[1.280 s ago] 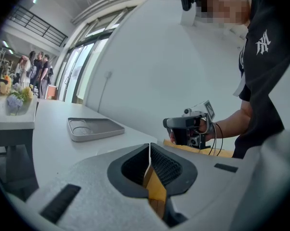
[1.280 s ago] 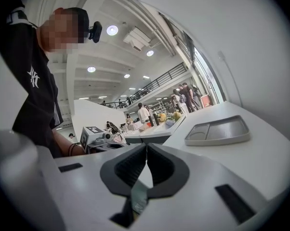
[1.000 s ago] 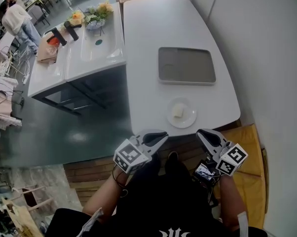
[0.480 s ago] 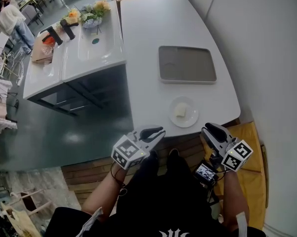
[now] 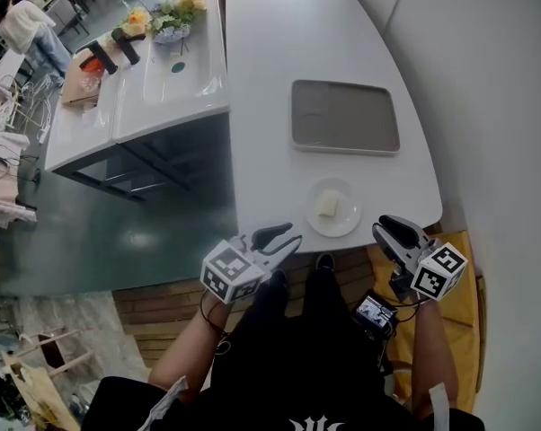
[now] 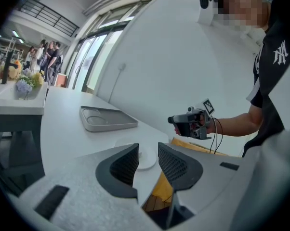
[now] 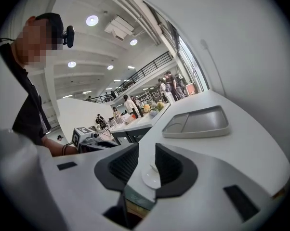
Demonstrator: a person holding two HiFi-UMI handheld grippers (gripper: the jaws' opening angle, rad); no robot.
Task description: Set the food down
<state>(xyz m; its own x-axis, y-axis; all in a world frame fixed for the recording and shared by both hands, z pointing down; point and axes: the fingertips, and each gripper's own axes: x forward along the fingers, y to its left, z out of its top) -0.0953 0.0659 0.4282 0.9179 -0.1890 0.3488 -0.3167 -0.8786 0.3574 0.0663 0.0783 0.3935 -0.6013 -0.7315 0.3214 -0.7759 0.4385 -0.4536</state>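
Food (image 5: 325, 206): small pale block, lying on a white plate (image 5: 347, 225) at lower centre of the head view. It is held by nothing. The plate sits just inside the near edge of the white table (image 5: 279, 79). A grey tray (image 5: 344, 115) lies farther up the frame, well apart from the plate and empty as far as I can see.

Left gripper (image 5: 287, 235): below and left of the plate, off the table edge. Its jaws have just been opening and are now apart with nothing between the pads.
Right gripper (image 5: 385, 227): below and right of the plate, also off the edge. Its jaws have likewise just been opening, and it is empty too.

Risks, as judged:
- The plate is close to the edge. A jaw coming in low from either side could catch the rim and push the plate along or off the table.
- The block looks small and soft. Too firm a squeeze could crush it, and an off-centre squeeze could squirt it out.
- Both grippers flank the same plate. If both close in together, they could knock each other.
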